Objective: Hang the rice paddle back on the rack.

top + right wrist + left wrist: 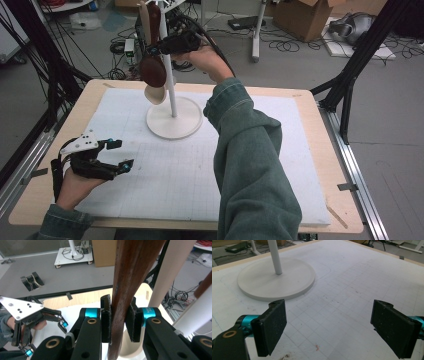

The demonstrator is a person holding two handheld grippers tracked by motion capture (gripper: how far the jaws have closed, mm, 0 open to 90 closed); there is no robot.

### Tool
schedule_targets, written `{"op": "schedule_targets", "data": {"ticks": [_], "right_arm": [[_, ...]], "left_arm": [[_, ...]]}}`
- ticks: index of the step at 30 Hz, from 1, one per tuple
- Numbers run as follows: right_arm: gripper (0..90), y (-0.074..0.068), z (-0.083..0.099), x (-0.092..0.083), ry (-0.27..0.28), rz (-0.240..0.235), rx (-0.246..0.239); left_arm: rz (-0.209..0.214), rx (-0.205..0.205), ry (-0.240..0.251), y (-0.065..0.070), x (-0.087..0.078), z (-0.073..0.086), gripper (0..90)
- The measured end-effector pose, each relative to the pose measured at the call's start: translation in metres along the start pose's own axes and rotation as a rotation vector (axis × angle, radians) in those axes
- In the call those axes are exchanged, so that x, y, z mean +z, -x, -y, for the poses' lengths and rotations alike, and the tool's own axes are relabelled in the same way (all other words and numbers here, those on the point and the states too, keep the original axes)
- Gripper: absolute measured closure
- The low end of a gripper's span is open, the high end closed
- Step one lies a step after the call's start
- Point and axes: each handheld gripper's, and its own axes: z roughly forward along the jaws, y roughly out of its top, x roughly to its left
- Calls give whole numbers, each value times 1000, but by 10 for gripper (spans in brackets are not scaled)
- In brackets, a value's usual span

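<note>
A white stand (175, 121) with a thin upright pole (170, 75) rests at the back of the gridded mat. A dark brown wooden spoon (152, 71) hangs beside the pole, bowl downward, with a pale wooden spoon (157, 94) just below it. My right gripper (155, 49) is raised by the pole and shut on the dark spoon's handle (130, 270), which runs upright between the pads (106, 320). My left gripper (121, 154) lies low over the mat's left side, open with nothing between its pads (273, 325). The stand's base (277, 280) is ahead of it.
The white gridded mat (260, 165) covers most of the wooden table (330, 165). Black frame posts (350, 75) stand at the table's left and right. On the floor behind lie cables (285, 46), a cardboard box (305, 17) and a white table leg (257, 30).
</note>
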Motion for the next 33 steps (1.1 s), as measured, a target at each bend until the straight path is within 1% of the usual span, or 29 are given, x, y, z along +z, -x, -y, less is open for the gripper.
{"op": "schedule_targets", "data": {"ticks": [5,9,11,14,17,20,25,27,28,33], "right_arm": [[777,5,-2,2,-12,4,17],[778,8,-7,4,-23,3,13],[778,10,-10,5,-18,-4,17],[777,15,-9,6,-26,1,31],[777,19,-7,9,-31,-7,45],[777,22,-7,11,-33,-10,43],[777,26,-5,11,-27,-15,53],[776,27,-5,11,-21,-21,63],[776,28,-4,11,-18,-17,70],[775,27,-1,11,7,-29,84]], "left_arm": [[1,0,1,0,0,0,139],[-2,1,2,-1,-1,0,139],[-3,-1,7,-2,-2,0,139],[-4,-4,11,-3,-3,0,139],[-4,-5,9,-4,-3,0,139],[-2,-6,8,-4,-2,1,139],[0,-3,7,-5,-2,0,139],[2,-5,6,-4,-2,1,139],[3,-6,6,-4,-2,1,139],[2,-4,7,-3,-1,0,140]]}}
